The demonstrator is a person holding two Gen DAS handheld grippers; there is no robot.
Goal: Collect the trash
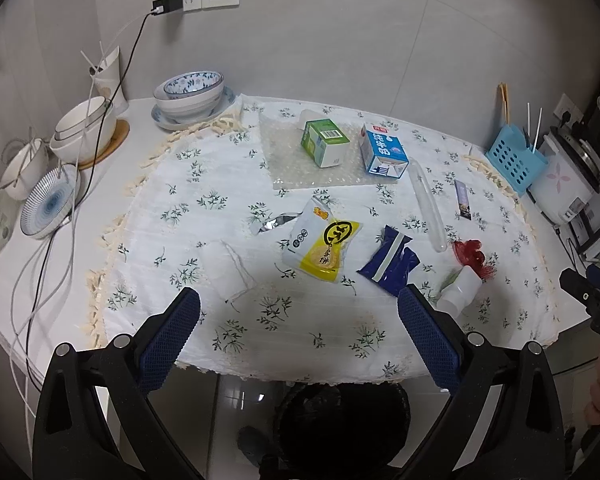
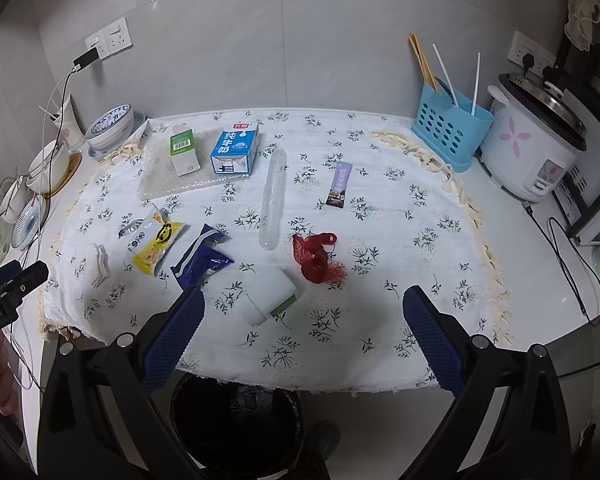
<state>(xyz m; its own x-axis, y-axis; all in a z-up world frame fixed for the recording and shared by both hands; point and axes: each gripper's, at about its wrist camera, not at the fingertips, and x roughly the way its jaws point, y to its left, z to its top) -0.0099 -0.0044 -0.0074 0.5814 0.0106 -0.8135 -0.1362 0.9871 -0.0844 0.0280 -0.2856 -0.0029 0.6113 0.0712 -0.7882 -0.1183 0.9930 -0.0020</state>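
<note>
Trash lies on the floral tablecloth [image 1: 228, 168]: a yellow snack wrapper [image 1: 324, 246], a dark blue wrapper [image 1: 390, 266], a crumpled tissue [image 1: 228, 270], a red net [image 2: 316, 258], a white cup [image 2: 270, 298] on its side, a clear plastic tube [image 2: 272, 198], a purple sachet [image 2: 339, 186], a green carton [image 1: 324, 142] and a blue milk carton [image 1: 382, 152]. A black bin [image 2: 236, 426] stands under the table's front edge. My left gripper [image 1: 300, 316] is open and empty above the front edge. My right gripper [image 2: 302, 316] is open and empty, near the cup.
Stacked bowls [image 1: 190, 92] and plates [image 1: 50, 204] with cables sit at the left. A blue utensil holder [image 2: 452, 126] and a rice cooker [image 2: 534, 146] stand at the right. A bubble-wrap sheet [image 1: 300, 160] lies under the cartons.
</note>
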